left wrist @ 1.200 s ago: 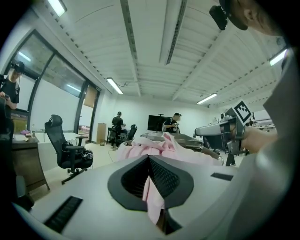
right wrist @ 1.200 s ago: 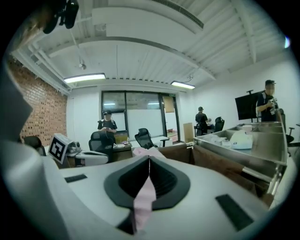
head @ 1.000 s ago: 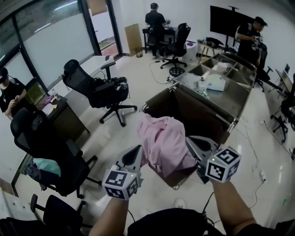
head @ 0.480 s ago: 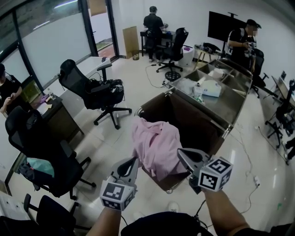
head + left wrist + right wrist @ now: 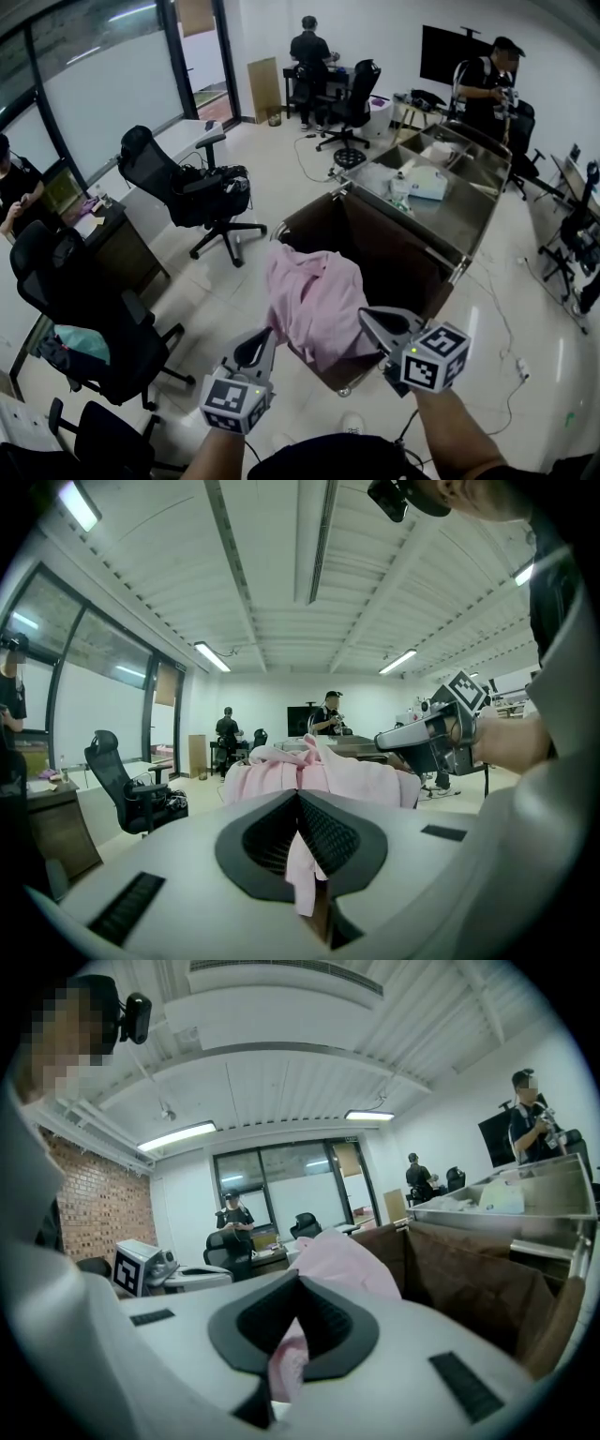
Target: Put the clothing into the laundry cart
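A pink garment (image 5: 314, 300) hangs between my two grippers, draped over the near rim of the brown laundry cart (image 5: 398, 248). My left gripper (image 5: 267, 337) is shut on the garment's left edge; in the left gripper view pink cloth (image 5: 302, 874) is pinched between the closed jaws. My right gripper (image 5: 368, 321) is shut on the right edge, with pink cloth (image 5: 289, 1368) caught in its jaws. The cart's brown liner (image 5: 478, 1288) shows to the right in the right gripper view.
Black office chairs (image 5: 192, 192) stand on the left with a desk (image 5: 127, 239). A steel table (image 5: 450, 192) with trays lies beyond the cart. People stand at the back (image 5: 309, 47) and back right (image 5: 483, 84). Cables run over the floor (image 5: 511, 337).
Both grippers with the pink garment have drawn slightly back and down toward me; the garment still hangs over the cart's near rim. Both grips are unchanged.
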Tool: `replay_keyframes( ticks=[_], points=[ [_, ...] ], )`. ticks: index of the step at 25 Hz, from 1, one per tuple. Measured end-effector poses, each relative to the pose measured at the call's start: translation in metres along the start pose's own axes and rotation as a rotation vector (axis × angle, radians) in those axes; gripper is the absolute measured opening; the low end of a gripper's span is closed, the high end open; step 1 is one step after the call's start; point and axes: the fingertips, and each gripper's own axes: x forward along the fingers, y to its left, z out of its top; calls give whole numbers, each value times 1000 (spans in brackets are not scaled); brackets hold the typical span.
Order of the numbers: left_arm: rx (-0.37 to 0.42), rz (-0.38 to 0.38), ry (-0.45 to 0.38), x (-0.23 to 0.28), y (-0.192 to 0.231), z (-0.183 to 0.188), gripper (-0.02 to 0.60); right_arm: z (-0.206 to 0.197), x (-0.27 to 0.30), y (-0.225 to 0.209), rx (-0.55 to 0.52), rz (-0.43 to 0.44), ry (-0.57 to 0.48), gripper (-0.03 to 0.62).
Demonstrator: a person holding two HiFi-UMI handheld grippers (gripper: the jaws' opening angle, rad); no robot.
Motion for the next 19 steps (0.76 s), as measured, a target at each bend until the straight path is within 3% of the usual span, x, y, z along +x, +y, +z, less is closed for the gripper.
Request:
replay_keyframes(
  ticks=[19],
  points=[
    [1,16,12,-4,13,0,0,-5,-3,4,22,4,21,15]
  ],
)
